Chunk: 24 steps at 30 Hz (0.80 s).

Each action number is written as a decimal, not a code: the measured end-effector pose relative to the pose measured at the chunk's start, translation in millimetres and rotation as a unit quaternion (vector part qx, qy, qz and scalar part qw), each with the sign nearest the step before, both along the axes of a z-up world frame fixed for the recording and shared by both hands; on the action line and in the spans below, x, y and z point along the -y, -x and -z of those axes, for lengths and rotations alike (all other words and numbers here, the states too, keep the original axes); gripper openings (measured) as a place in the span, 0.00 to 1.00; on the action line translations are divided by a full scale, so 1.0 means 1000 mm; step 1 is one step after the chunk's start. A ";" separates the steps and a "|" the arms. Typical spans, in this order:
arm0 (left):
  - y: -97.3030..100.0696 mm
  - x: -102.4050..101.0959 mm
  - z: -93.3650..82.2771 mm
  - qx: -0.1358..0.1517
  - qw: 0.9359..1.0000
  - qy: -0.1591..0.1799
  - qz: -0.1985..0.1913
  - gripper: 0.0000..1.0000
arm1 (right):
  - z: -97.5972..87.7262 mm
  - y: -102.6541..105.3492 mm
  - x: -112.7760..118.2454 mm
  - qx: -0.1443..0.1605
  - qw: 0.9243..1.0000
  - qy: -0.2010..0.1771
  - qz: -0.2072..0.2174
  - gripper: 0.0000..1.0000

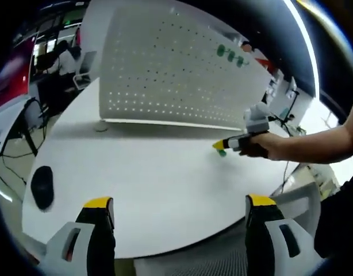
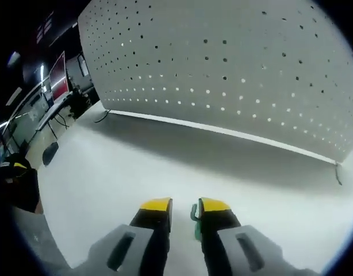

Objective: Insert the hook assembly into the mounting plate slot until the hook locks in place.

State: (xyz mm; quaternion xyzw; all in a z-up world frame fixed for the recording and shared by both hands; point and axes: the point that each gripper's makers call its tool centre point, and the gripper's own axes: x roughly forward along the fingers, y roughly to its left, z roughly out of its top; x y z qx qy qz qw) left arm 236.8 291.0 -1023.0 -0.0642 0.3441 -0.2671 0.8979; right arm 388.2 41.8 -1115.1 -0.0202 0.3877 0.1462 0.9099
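Observation:
The white perforated mounting plate (image 1: pixel 165 69) stands upright at the back of the white table (image 1: pixel 153 190); several green hooks (image 1: pixel 231 56) hang on its upper right. It looms close in the right gripper view as the plate (image 2: pixel 234 75). My right gripper (image 2: pixel 185 205) is shut on a green hook (image 2: pixel 196 221), which sits against its right jaw. The left gripper view has that right gripper (image 1: pixel 237 144) in a person's hand, low over the table before the plate's right end, the green hook (image 1: pixel 221 152) at its tip. My left gripper (image 1: pixel 180 201) hangs open over the table's near edge, holding nothing.
A black mouse-like object (image 1: pixel 42 187) lies near the table's left edge, also seen as the black object (image 2: pixel 50 152). The left gripper (image 2: pixel 12 172) peeks in at the left. A thin cable (image 2: pixel 102 118) runs from the plate's left foot. Desks and screens stand beyond.

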 end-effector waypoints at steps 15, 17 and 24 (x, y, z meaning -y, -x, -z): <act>-0.003 -0.003 0.002 0.001 1.000 0.005 0.000 0.96 | -0.005 0.009 0.002 0.004 0.999 0.029 -0.023 0.00; -0.003 -0.002 0.002 0.000 1.000 0.005 0.002 0.96 | -0.008 0.010 0.003 0.011 0.999 0.030 -0.021 0.00; -0.006 -0.001 -0.004 0.008 1.000 0.006 0.005 0.97 | -0.030 0.013 -0.004 0.043 0.999 0.007 -0.010 0.00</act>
